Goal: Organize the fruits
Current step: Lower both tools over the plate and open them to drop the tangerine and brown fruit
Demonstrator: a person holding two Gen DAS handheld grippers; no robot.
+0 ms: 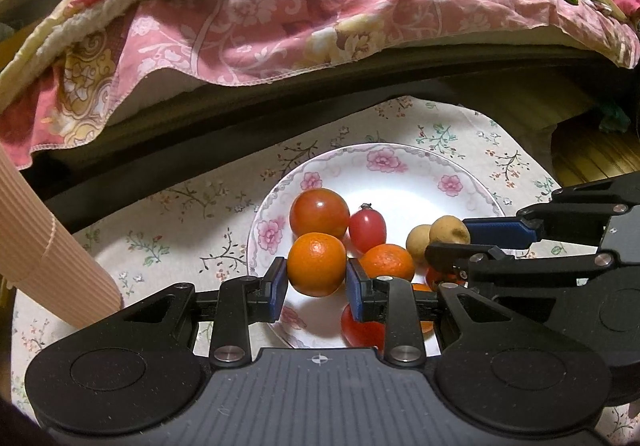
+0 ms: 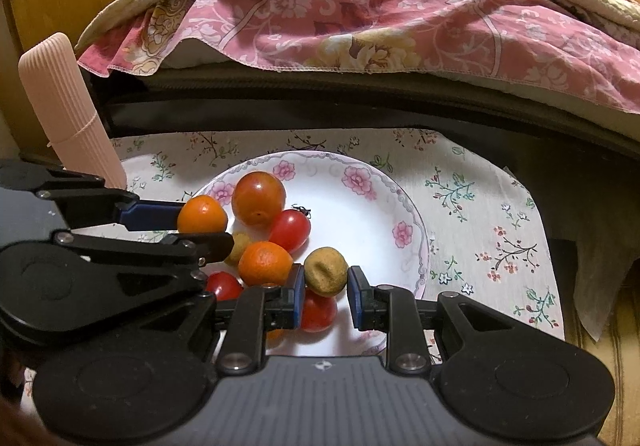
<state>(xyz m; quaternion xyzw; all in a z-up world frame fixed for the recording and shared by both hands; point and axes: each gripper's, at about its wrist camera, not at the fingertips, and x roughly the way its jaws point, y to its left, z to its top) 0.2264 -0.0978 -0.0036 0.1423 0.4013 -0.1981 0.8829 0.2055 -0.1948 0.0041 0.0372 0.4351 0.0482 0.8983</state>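
Note:
A white plate point(image 1: 384, 159) point(image 2: 404, 234) with pink flowers holds several fruits. My left gripper point(image 1: 317, 282) point(image 2: 192, 230) is shut on an orange mandarin point(image 1: 316, 264) point(image 2: 202, 213) over the plate's left side. Over the plate's near side, my right gripper point(image 2: 326, 292) point(image 1: 452, 242) is shut on a tan round fruit point(image 2: 325, 272) point(image 1: 450, 230). On the plate lie a big red-orange tomato point(image 1: 319, 211) point(image 2: 259, 197), a red cherry tomato point(image 1: 367, 232) point(image 2: 290, 230), a second mandarin point(image 1: 386, 262) point(image 2: 265, 262), another tan fruit point(image 1: 418, 242) and more red tomatoes point(image 2: 318, 312), partly hidden by the fingers.
The plate sits on a floral cloth point(image 1: 168, 238) point(image 2: 480, 205). A pink ribbed roll point(image 1: 48, 246) point(image 2: 68, 113) leans at the left. A bed with a pink floral quilt point(image 1: 280, 13) point(image 2: 360, 17) overhangs behind. A wooden cabinet point(image 2: 52, 1) stands far left.

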